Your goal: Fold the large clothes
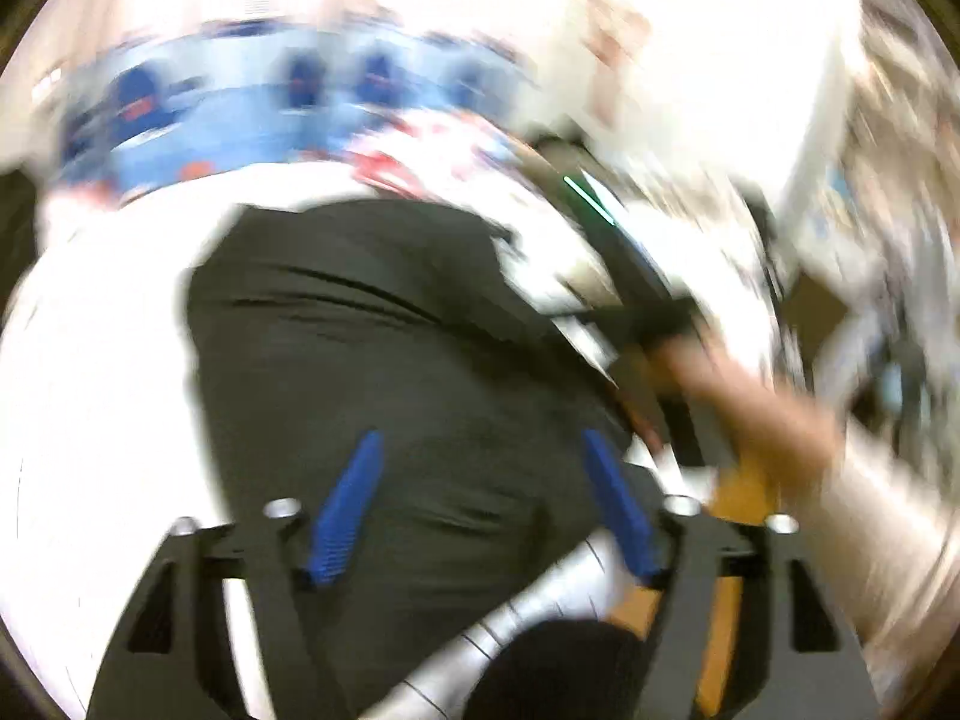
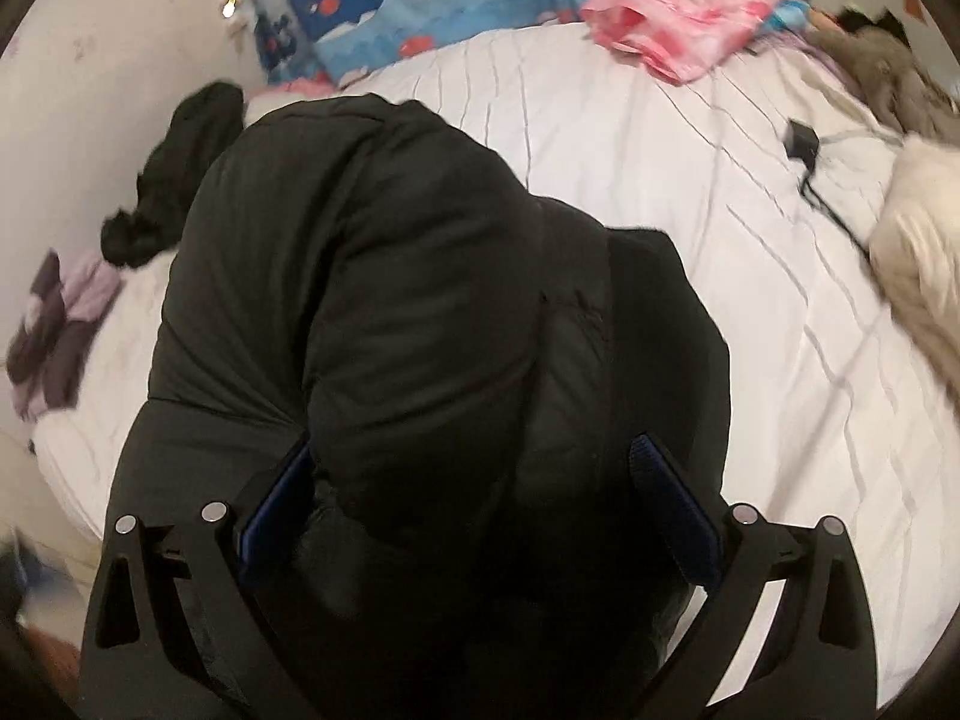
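Observation:
A large black puffy jacket [image 2: 408, 312] lies bunched on the white striped bed sheet [image 2: 690, 192]. My right gripper [image 2: 474, 450] has its blue pads wide apart around a thick fold of the jacket, which fills the gap between them. In the blurred left wrist view the jacket [image 1: 372, 348] lies below my left gripper [image 1: 480, 438], whose blue fingers [image 1: 348, 510] stand open above the fabric with nothing between them. The person's right hand and the other gripper [image 1: 708, 360] show at the right of that view.
A blue whale-print cloth [image 2: 384, 0] and a pink garment [image 2: 684, 18] lie at the far side of the bed. A small black garment [image 2: 174, 174] and a purple cloth [image 2: 54, 330] lie at the left. A black charger with cable [image 2: 801, 144] and a cream fluffy item [image 2: 918, 252] lie at the right.

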